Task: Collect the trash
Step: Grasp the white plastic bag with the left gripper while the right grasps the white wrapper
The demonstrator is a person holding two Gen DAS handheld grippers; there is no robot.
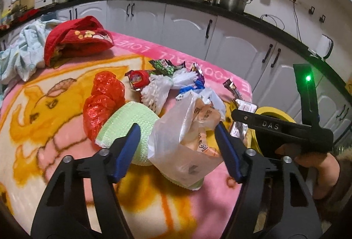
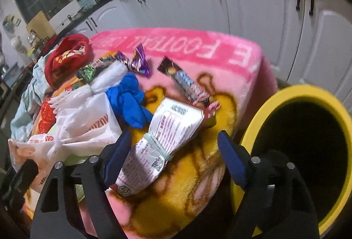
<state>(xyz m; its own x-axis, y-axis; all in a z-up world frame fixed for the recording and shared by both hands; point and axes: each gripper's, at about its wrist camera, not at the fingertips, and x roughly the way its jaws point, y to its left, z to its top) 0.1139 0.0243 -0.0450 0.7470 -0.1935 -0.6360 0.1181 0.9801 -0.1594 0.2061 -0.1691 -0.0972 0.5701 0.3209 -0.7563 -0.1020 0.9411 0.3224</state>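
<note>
Trash lies on a pink and yellow blanket (image 1: pixel 55 120). My left gripper (image 1: pixel 178 133) is open, its blue pads on either side of a white plastic bag (image 1: pixel 187 142) that lies over a pale green foam roll (image 1: pixel 132 122). A crumpled red bag (image 1: pixel 103 98) lies to the left. My right gripper (image 2: pixel 173 144) is open around a white printed snack packet (image 2: pixel 167 137) bound with a band. A blue glove (image 2: pixel 129 98), a long chocolate wrapper (image 2: pixel 182 80) and a purple candy wrapper (image 2: pixel 140 60) lie beyond. A yellow-rimmed bin (image 2: pixel 308 144) stands at the right.
A red cloth (image 1: pixel 77 41) and a pale blue cloth (image 1: pixel 19 56) lie at the blanket's far left. White kitchen cabinets (image 1: pixel 187 25) under a dark counter with pots run behind. The right gripper's body (image 1: pixel 286 126) shows in the left wrist view beside the bin (image 1: pixel 275 113).
</note>
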